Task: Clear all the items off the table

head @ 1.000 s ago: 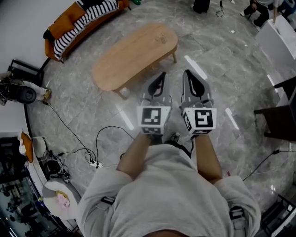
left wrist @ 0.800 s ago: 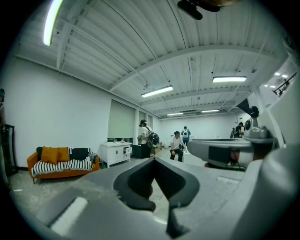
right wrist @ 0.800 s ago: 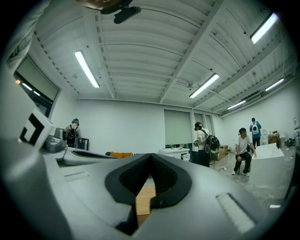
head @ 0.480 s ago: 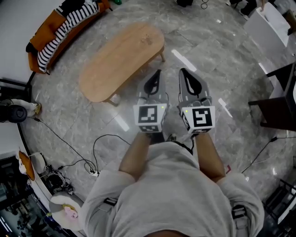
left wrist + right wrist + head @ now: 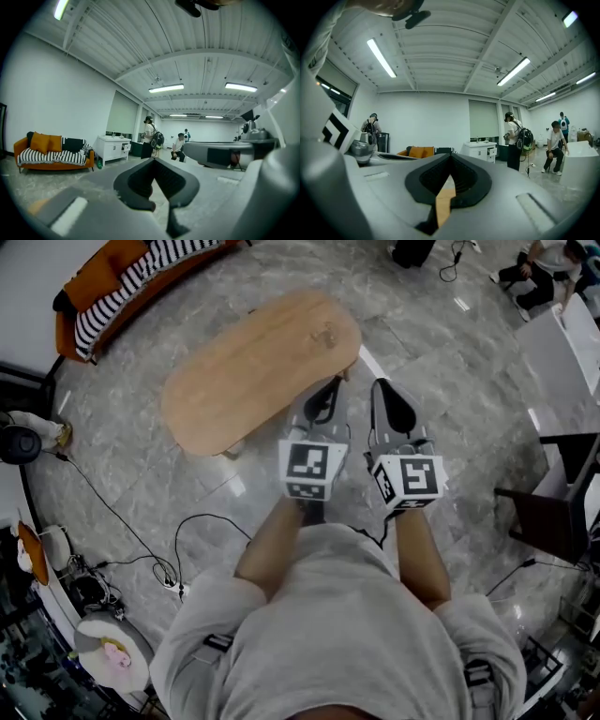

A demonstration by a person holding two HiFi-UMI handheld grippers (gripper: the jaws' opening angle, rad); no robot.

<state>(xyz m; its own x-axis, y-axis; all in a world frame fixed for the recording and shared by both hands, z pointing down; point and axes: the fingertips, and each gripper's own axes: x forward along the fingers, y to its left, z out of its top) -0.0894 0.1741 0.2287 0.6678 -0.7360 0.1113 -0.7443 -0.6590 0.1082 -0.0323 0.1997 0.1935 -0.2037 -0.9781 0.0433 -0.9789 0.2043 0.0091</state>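
Observation:
An oval wooden coffee table stands on the grey marble floor ahead of me, and its top looks bare apart from a faint mark near the far end. Both grippers are held side by side at chest height, pointing at the table's right end. The left gripper is shut with nothing in it, its tips over the table's near edge. The right gripper is shut and empty too, just right of the table. In the left gripper view the gripper points across the room. Below the tips of the right gripper, a strip of the table shows through the slit.
An orange sofa with a striped blanket stands at the far left, and a white cabinet beside it. Cables trail over the floor at left. A dark chair and a white table stand at right. People stand farther off.
The table has come nearer, so the left gripper's tips now overlap its near edge. Both grippers stay shut and side by side.

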